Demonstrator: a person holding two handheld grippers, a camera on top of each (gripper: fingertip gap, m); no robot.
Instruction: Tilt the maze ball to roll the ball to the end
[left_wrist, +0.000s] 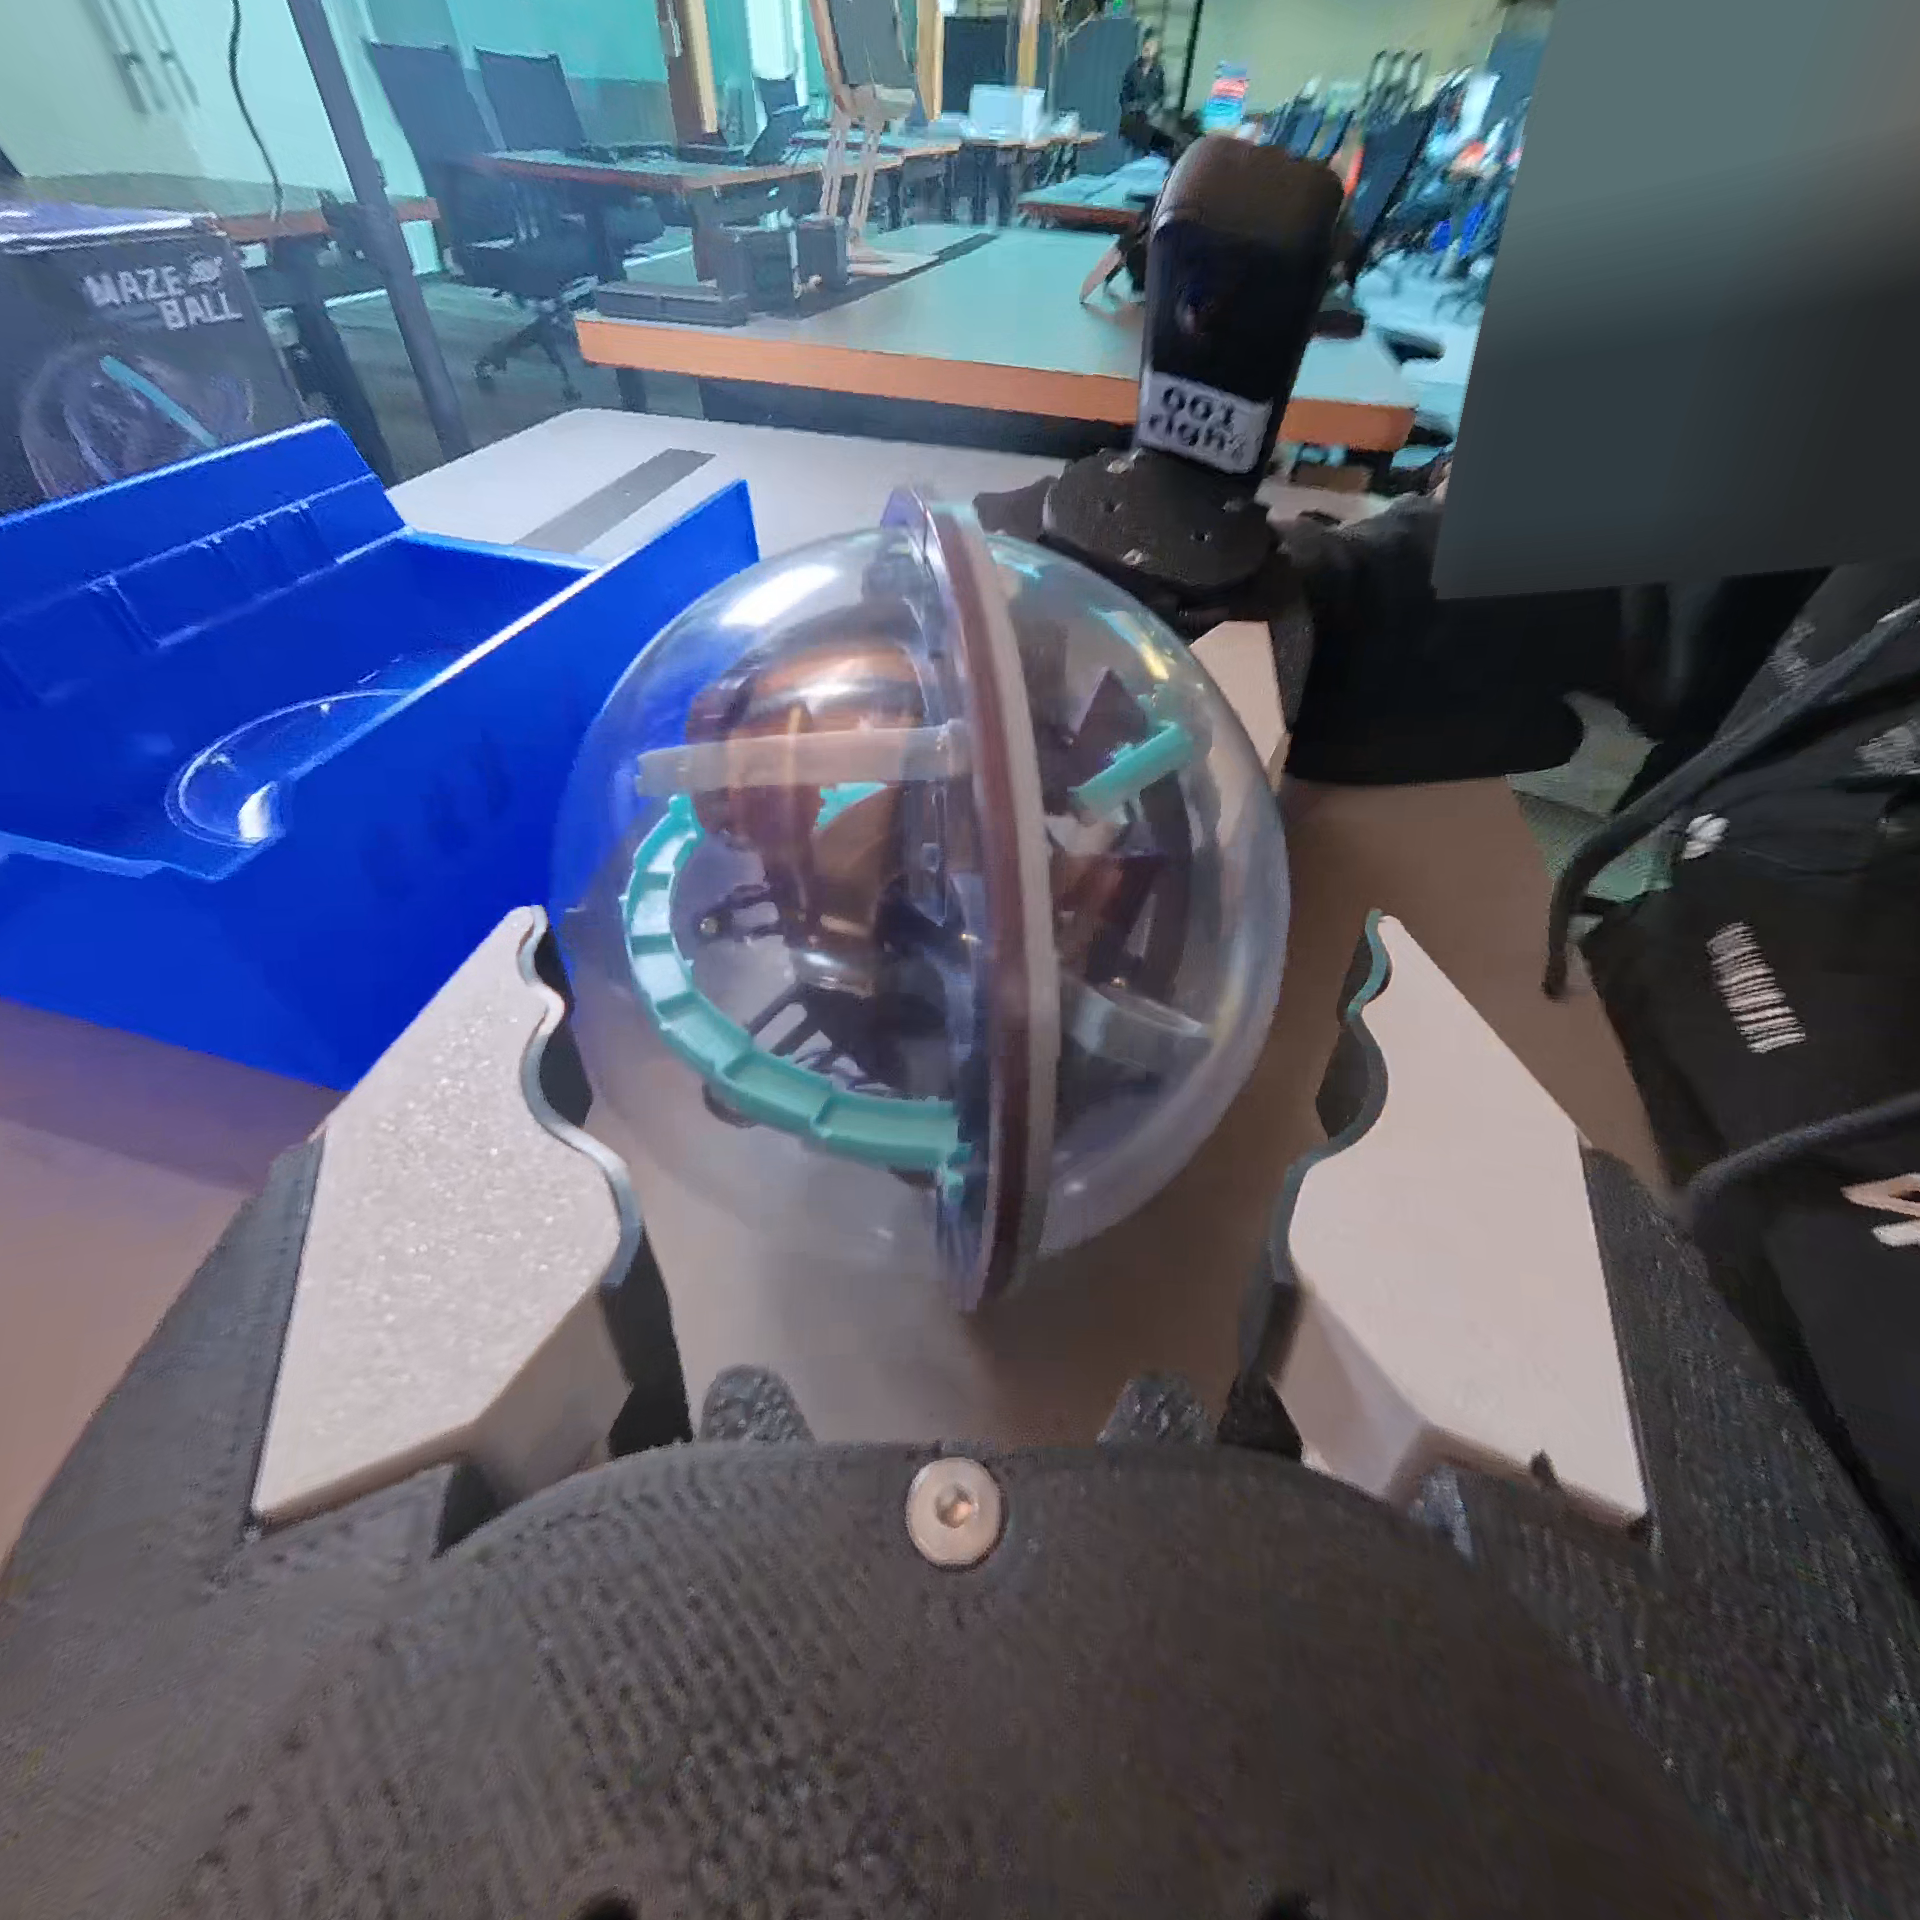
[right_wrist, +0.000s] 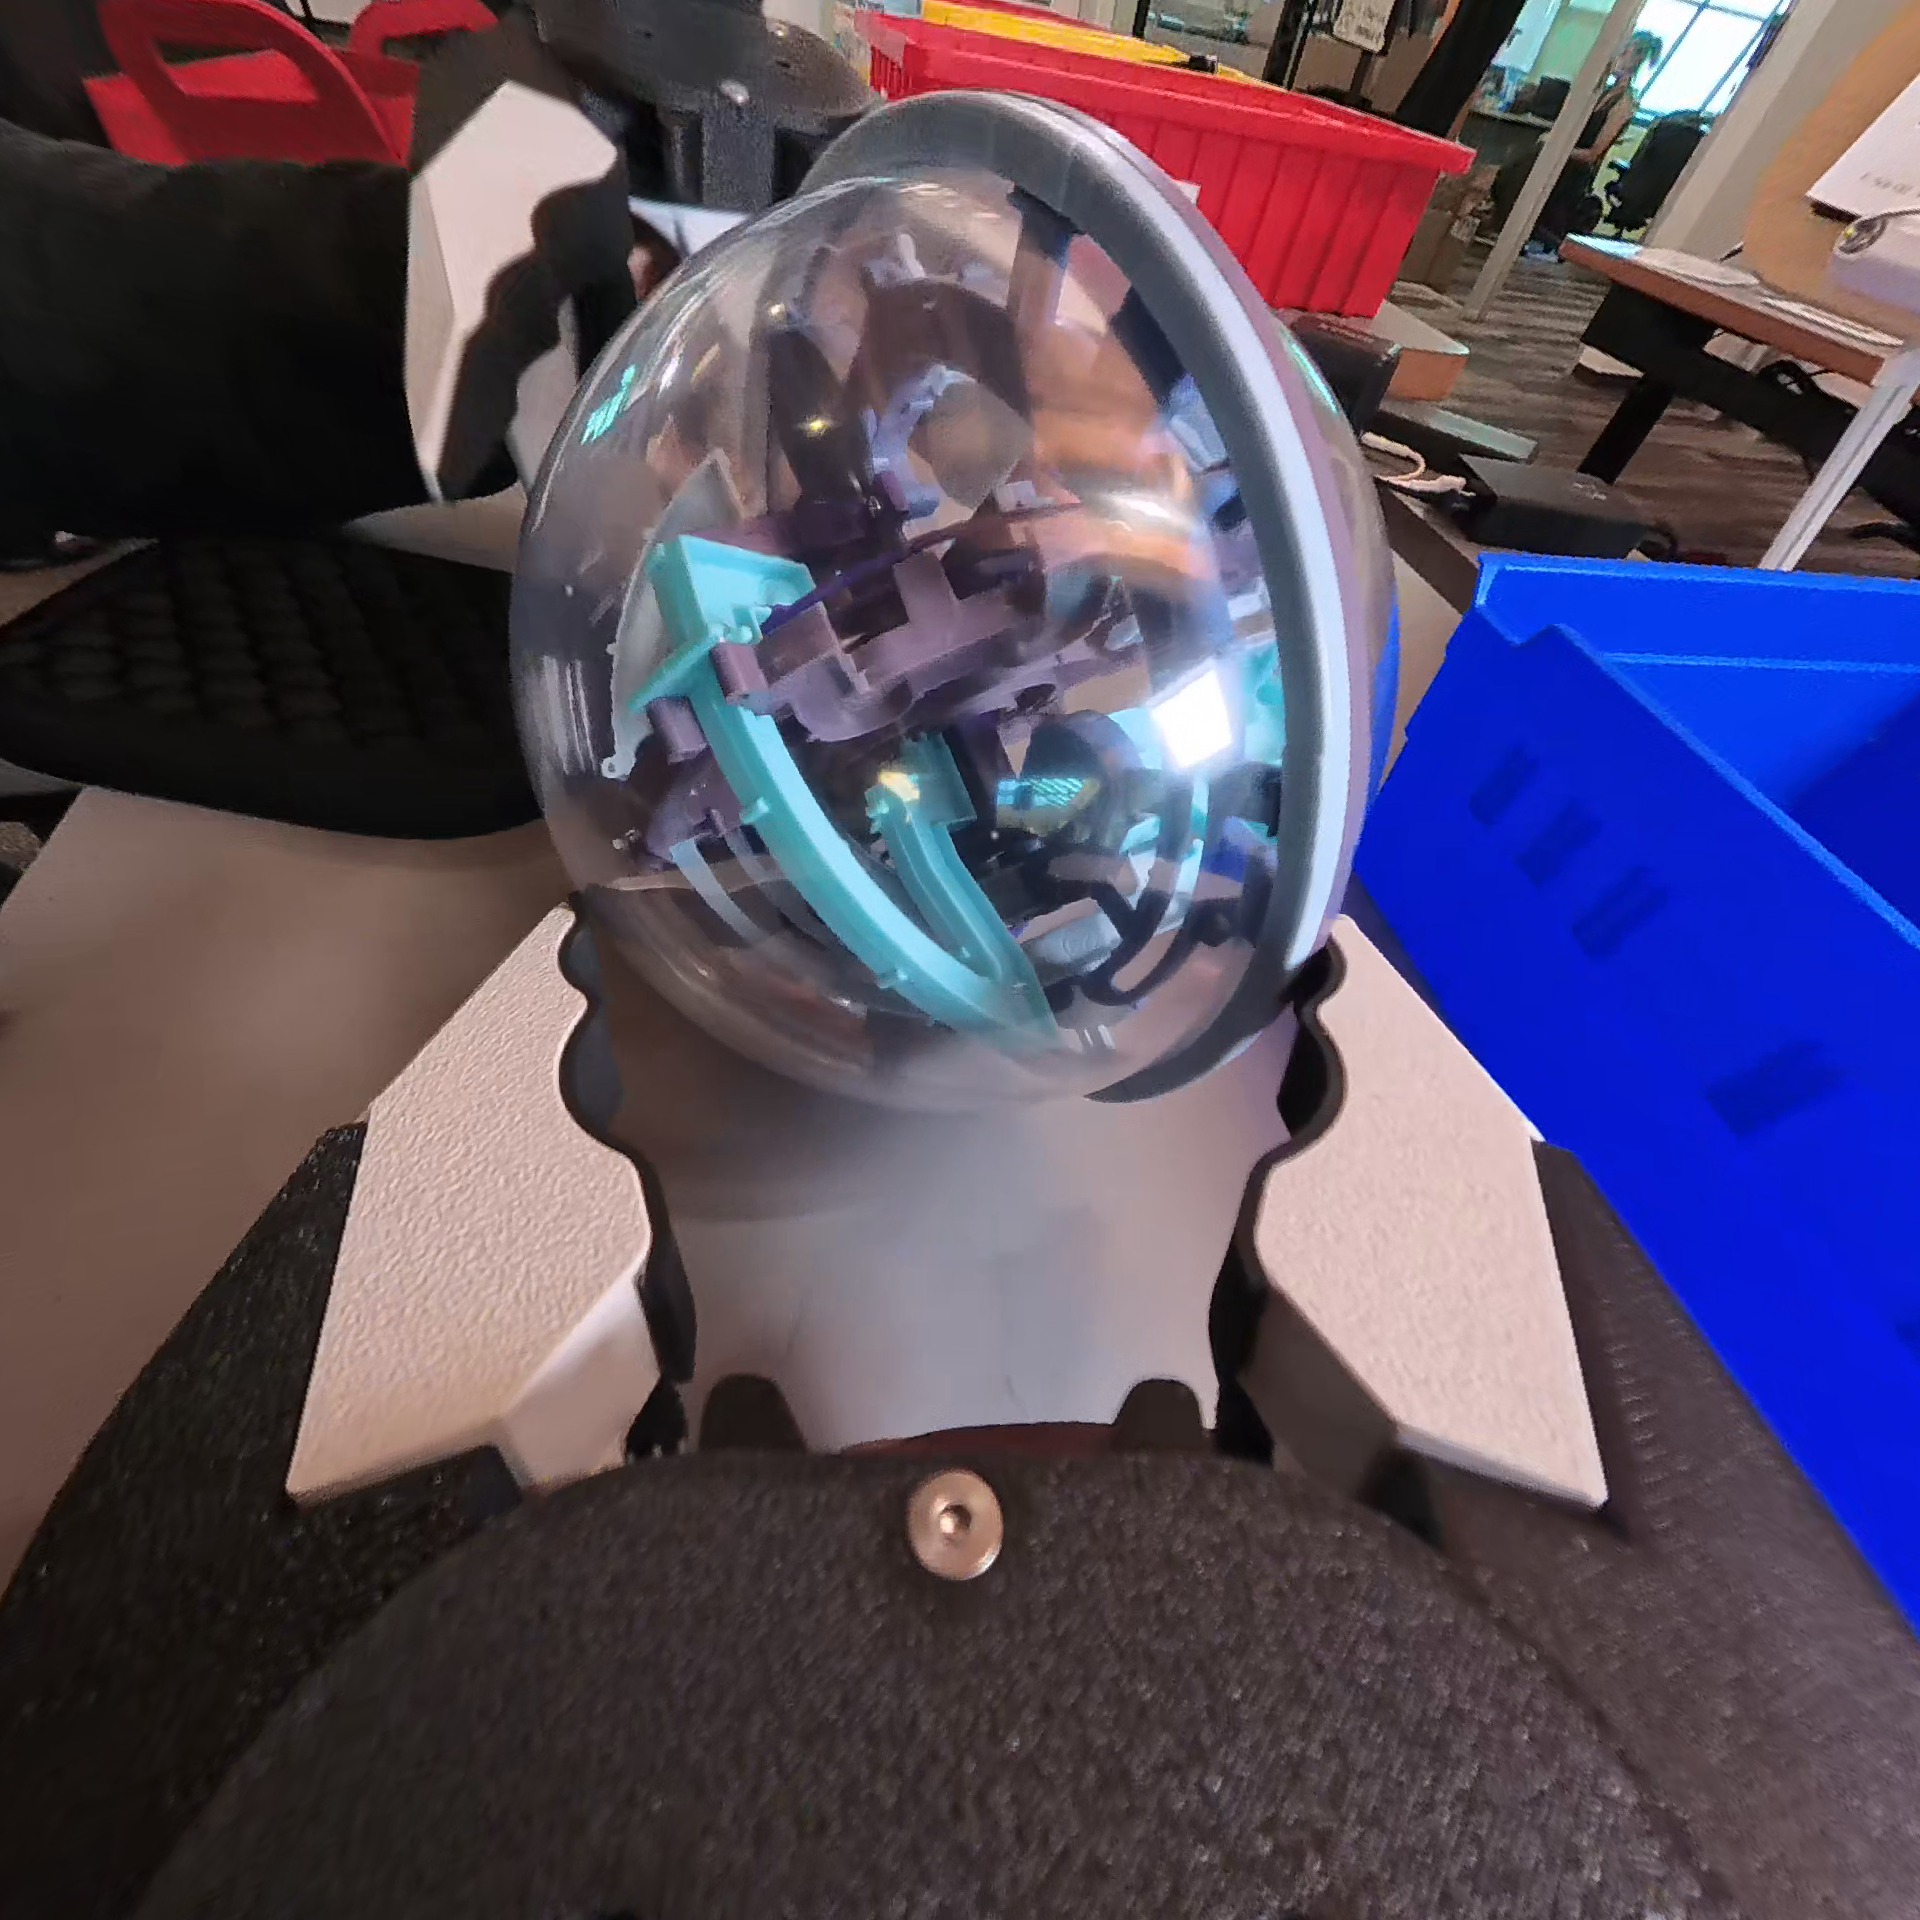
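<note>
Clear plastic forms the shell of the maze ball, a globe with a grey and white seam ring round its middle and teal and purple tracks packed inside. It sits on the pale bench, caught between two claws that face each other across it. In the left wrist view the left claw is spread wide, its scalloped fingers flanking the lower half of the globe; the left finger's tip looks to be touching the shell while the right finger stands just beside it, though the blur makes contact hard to judge. Beyond the ball the right claw's black body and camera rise into view, with a dark-gloved hand behind it. In the right wrist view the right claw is likewise spread, its two fingertips set against the underside of the globe, the seam ring tilted and meeting the right fingertip. I cannot make out the small rolling ball among the tracks in either view. A blue bin stands just beside the maze ball, holding a clear dome-shaped piece, and a dark printed box stands behind it. A red bin lies farther back in the right wrist view, and a black mesh pad rests on the bench to the left.
</note>
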